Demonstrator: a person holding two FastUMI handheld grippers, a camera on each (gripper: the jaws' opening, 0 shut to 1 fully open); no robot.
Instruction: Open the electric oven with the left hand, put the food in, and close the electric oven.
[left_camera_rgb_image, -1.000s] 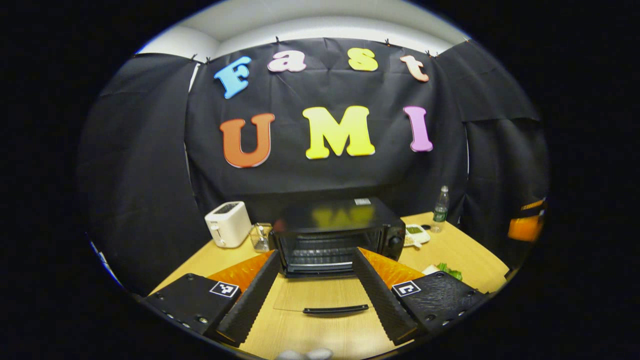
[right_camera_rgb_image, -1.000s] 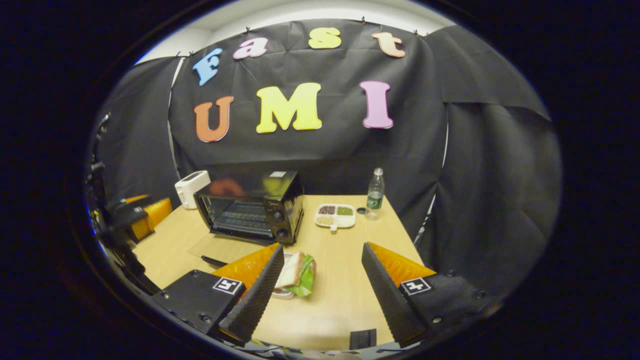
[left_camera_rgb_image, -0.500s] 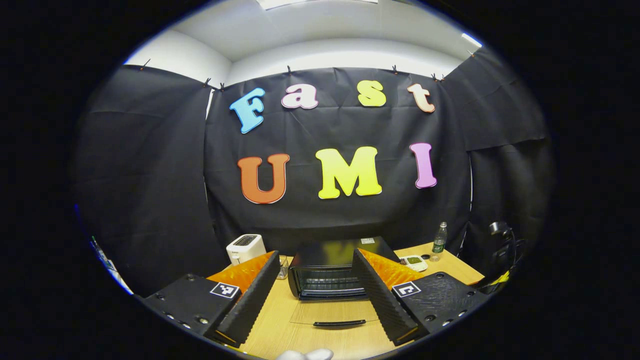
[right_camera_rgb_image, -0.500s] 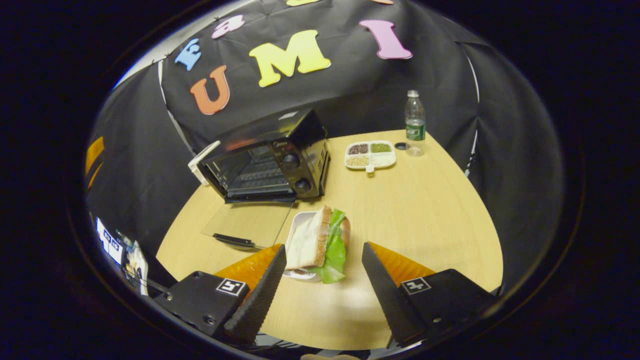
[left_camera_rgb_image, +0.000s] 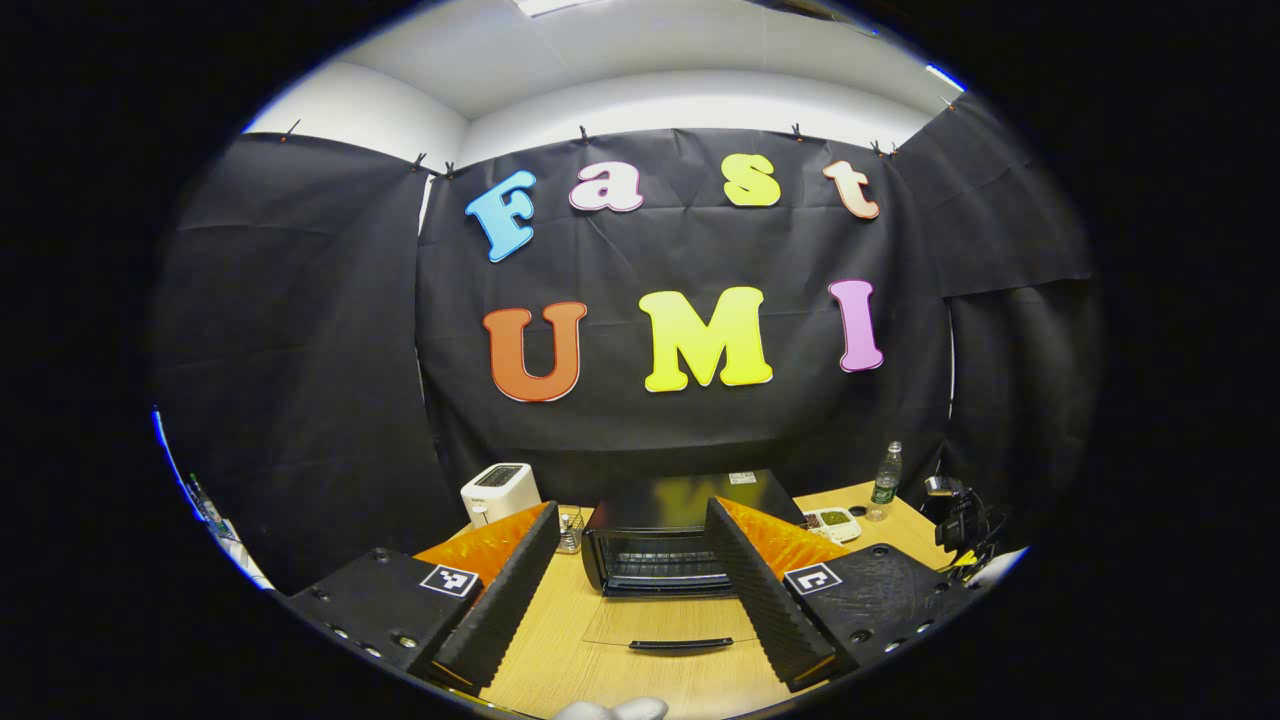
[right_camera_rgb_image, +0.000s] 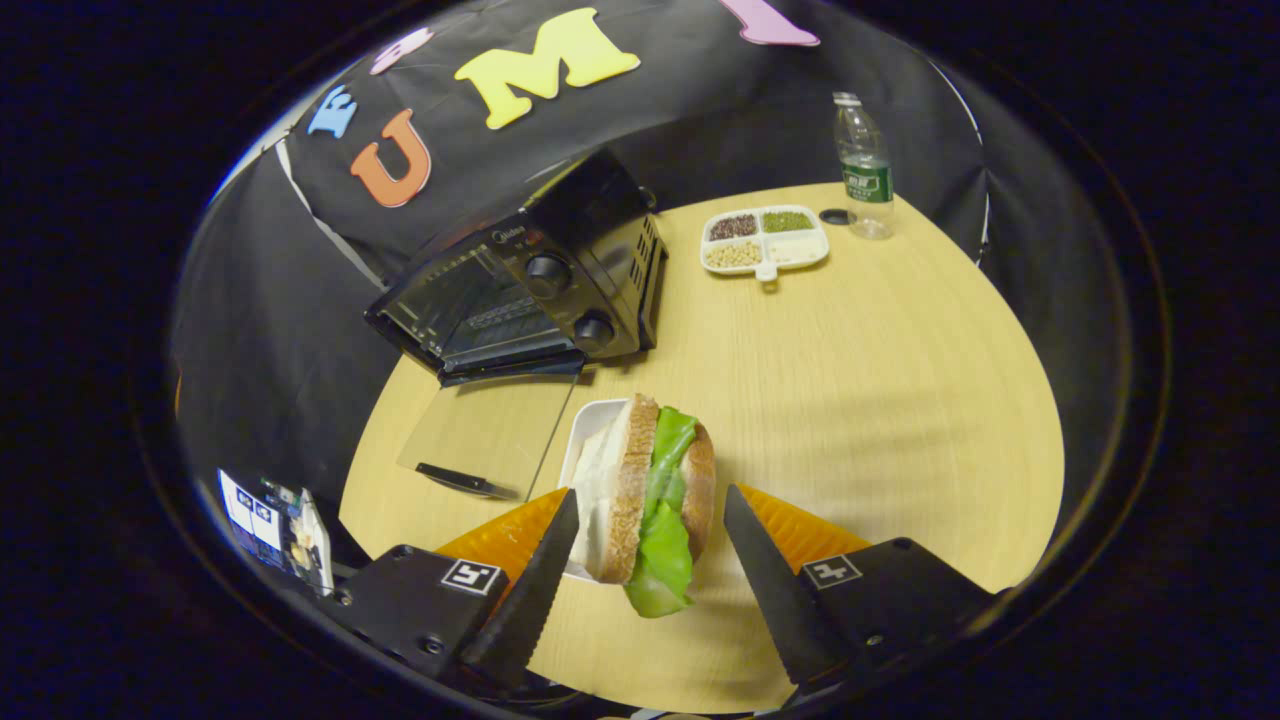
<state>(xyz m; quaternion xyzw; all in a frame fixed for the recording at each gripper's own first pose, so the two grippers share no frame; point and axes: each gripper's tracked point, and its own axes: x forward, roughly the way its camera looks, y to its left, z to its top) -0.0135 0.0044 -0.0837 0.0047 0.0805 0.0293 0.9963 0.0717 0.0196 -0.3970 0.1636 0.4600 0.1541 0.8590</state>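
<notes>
Oven (right_camera_rgb_image: 530, 290) door (right_camera_rgb_image: 490, 435) is down flat; sandwich (right_camera_rgb_image: 650, 490) sits between right gripper (right_camera_rgb_image: 647, 520) fingers, spread wide, not touching. Left gripper (left_camera_rgb_image: 632, 535) wide open, empty, facing oven.

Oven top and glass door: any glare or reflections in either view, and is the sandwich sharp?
Left gripper view: the oven top mirrors the yellow wall lettering. Right gripper view: the open glass door shows the table through it, without strong glare; the sandwich looks sharp.
</notes>
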